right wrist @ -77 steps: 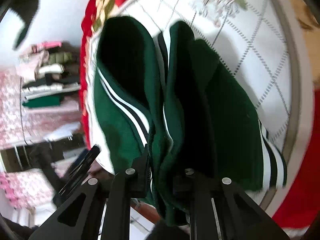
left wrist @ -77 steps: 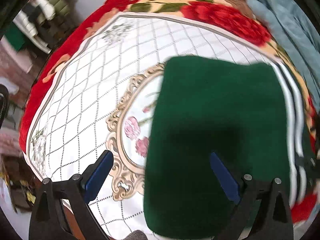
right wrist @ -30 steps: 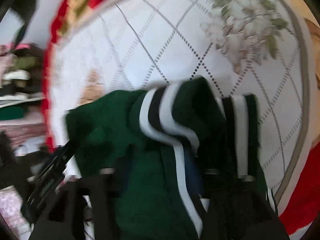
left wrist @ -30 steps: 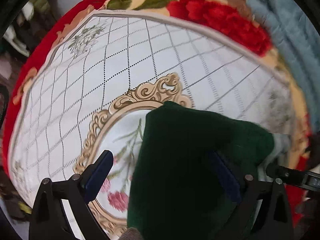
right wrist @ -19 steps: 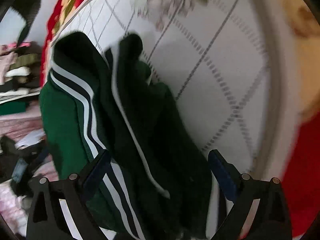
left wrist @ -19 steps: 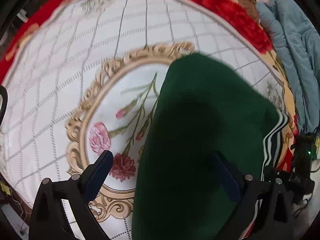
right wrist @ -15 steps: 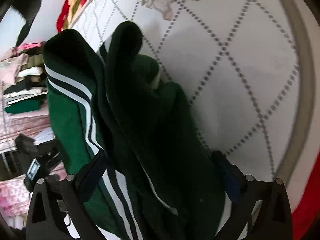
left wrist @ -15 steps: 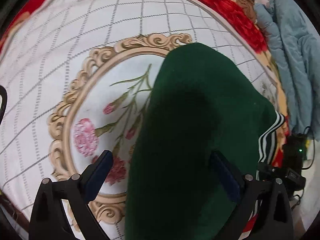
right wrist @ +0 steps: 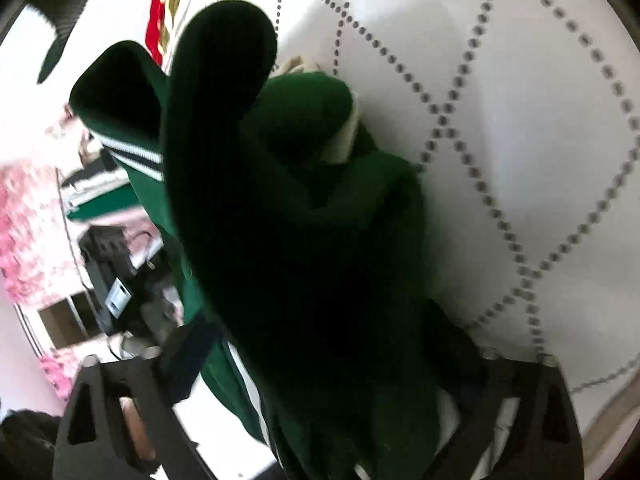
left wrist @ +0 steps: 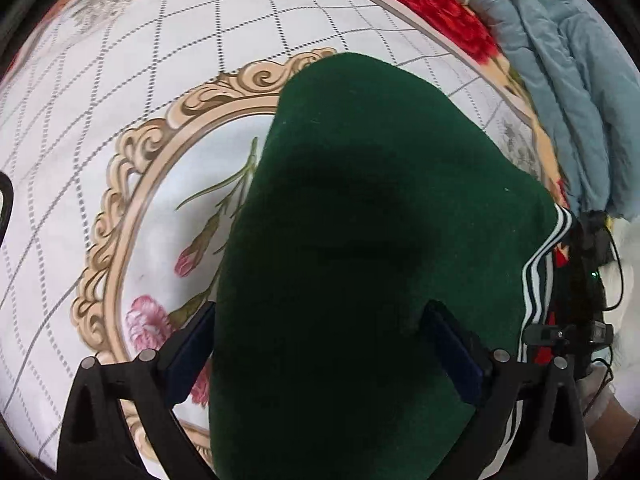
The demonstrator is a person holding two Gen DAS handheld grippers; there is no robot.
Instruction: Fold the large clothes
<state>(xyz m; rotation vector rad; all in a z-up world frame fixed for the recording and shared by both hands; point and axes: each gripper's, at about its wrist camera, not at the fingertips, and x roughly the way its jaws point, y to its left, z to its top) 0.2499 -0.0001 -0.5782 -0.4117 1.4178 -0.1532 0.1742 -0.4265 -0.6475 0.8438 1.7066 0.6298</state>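
Note:
A dark green garment (left wrist: 360,220) with white and black side stripes (left wrist: 540,264) lies folded on the white diamond-patterned blanket (left wrist: 160,80). My left gripper (left wrist: 320,348) points steeply down over its near end, jaws wide, with the cloth spread between the blue pads (left wrist: 188,352). In the right wrist view the same green garment (right wrist: 280,208) is bunched in thick folds close to the lens. My right gripper (right wrist: 320,356) stands open around that bunch, and the pads do not press on it. Its right finger is mostly hidden by dark cloth.
A light blue quilt (left wrist: 568,80) is heaped at the blanket's far right edge, beside the red floral border (left wrist: 420,0). A black device with a cable (left wrist: 588,280) sits past the garment's striped edge. Stacked clothes and pink-patterned fabric (right wrist: 28,240) lie beyond the bed.
Both grippers have sunk toward the bed and tilted downward. The right gripper, earlier shut on the garment, has opened. The garment has settled onto the blanket.

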